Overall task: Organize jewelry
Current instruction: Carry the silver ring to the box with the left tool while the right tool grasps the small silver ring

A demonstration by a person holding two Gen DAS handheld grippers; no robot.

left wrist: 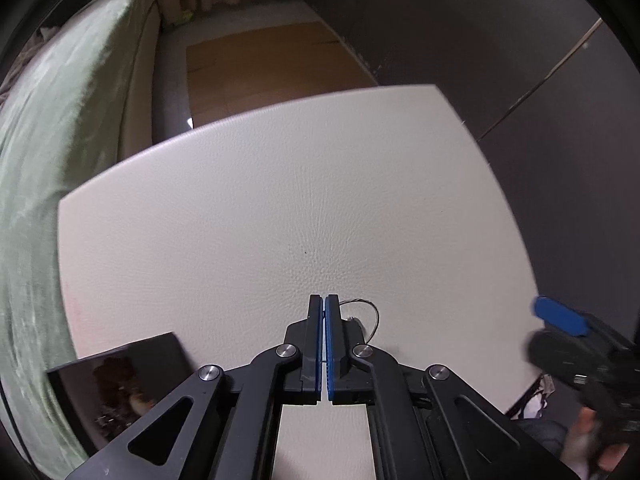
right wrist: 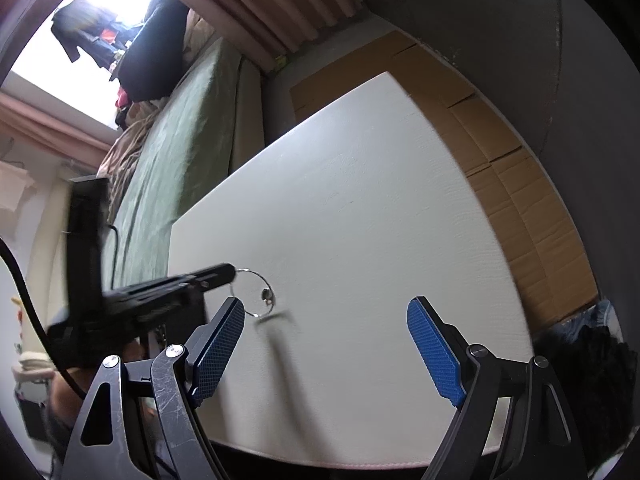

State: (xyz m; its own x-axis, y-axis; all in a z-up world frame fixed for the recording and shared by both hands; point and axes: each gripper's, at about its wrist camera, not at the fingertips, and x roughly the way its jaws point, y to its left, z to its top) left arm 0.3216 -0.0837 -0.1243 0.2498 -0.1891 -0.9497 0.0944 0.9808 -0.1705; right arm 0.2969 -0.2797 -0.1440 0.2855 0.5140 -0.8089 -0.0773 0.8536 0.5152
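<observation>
the left gripper (left wrist: 323,300) fingers are clamped on a thin hoop bracelet (right wrist: 253,293) left of centre, above the white counter (right wrist: 360,200); so slight a pinch could slip. right gripper (right wrist: 326,354) fingers apart.

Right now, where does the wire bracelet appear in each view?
Left wrist: bracelet low centre, just right of the shut left tongs, mostly hidden.
Right wrist: bracelet left of centre, hanging from the left tongs.
Shared landmark: white table.
</observation>
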